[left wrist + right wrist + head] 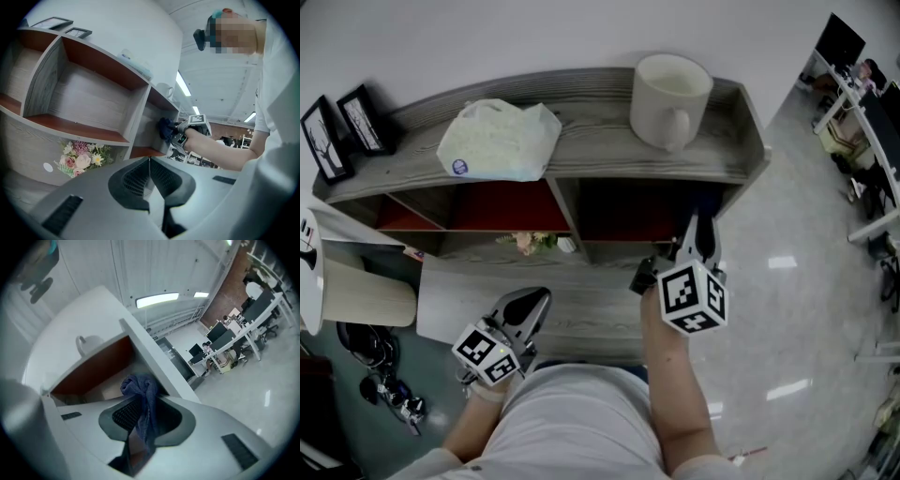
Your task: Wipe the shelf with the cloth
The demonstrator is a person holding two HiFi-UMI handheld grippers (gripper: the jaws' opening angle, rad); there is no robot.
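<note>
The grey wooden shelf unit (581, 145) has red-brown compartments. My right gripper (701, 223) reaches into the dark right-hand compartment (628, 211); its marker cube is nearest the camera. In the right gripper view the right gripper (143, 404) is shut on a dark blue cloth (140, 385), whose bunched end sticks out past the fingertips towards the shelf's side panel (154, 357). The left gripper view shows that cloth (165, 129) pressed against the compartment's inner wall. My left gripper (534, 302) hangs low in front of the unit with its jaws together and nothing between them (150, 161).
On top of the unit stand a large white mug (668, 98), a white bag (499, 139) and two picture frames (342, 127). A small flower bunch (530, 242) sits on the lower ledge. A pale lamp shade (356, 291) is at left; office desks (862, 94) at right.
</note>
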